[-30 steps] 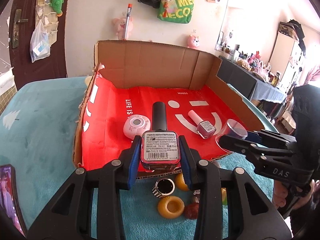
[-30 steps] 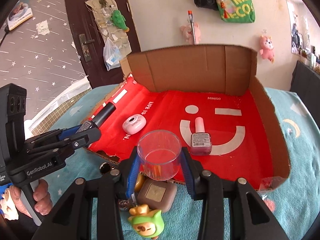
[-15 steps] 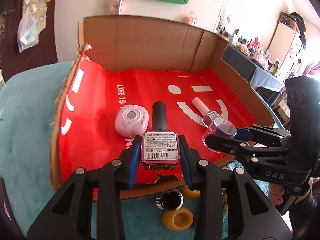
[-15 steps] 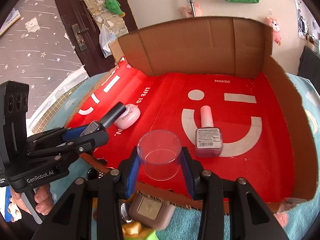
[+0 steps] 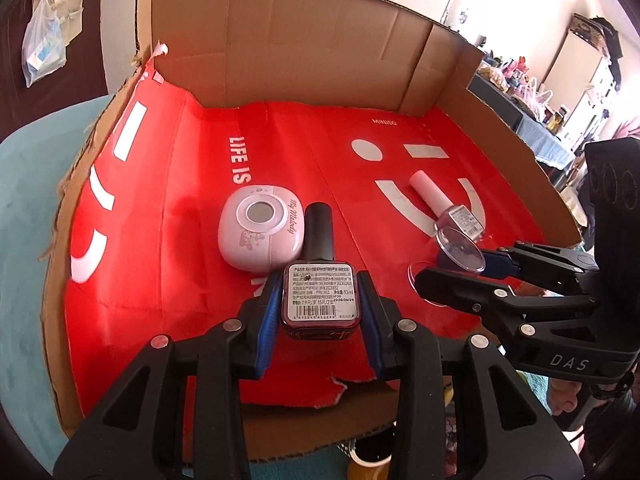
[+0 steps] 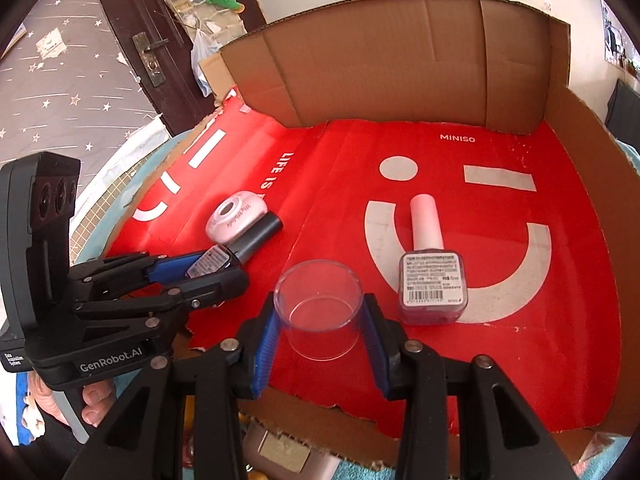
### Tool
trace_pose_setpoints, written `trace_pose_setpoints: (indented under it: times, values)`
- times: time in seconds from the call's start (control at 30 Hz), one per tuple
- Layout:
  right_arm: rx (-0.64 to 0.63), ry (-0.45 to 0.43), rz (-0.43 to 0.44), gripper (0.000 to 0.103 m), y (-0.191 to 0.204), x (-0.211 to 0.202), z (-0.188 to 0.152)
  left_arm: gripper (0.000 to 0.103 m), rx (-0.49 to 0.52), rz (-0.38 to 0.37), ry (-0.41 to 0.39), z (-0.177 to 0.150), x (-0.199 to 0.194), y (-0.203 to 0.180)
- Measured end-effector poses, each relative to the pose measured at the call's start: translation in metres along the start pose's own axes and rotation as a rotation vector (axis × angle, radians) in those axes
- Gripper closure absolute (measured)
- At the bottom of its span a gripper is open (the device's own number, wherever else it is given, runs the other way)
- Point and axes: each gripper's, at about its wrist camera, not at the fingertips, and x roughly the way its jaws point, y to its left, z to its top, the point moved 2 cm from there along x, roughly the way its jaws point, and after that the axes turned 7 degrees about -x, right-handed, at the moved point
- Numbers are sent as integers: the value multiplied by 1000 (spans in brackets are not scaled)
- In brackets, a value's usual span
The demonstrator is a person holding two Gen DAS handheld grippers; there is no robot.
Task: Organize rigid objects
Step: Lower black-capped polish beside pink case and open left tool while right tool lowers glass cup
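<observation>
The left gripper (image 5: 320, 308) is clamped on a dark nail polish bottle (image 5: 320, 280), the right gripper (image 6: 320, 316) on a clear plastic cup (image 6: 320, 308); both hang low over the red-lined cardboard tray (image 6: 500, 360), seemingly for setting down beside the pink-capped polish (image 6: 432, 280).

Each gripper consists of a black plastic frame of triangulated struts joined by silver rivets, with blue pads lining the inner faces of both fingers. The left gripper (image 5: 320, 300) carries white "GenRobot.AI" lettering on its housing. The right gripper (image 6: 320, 312) is marked "DAS" in white.
</observation>
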Motion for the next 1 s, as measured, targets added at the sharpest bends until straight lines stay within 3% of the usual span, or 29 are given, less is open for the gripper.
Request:
trace_pose_setpoints:
  times: [0.17,0.67,1.0]
  values:
    - [12,-5,-11,61,-4,2,3,69,-17,1,-3,6,3,4]
    - [50,-53,-205,61,-31,-4,11,69,-25,36,-17,17,8,7]
    - [61,-40,-229,61,-38,0,11,69,-20,59,-24,18,9,8]
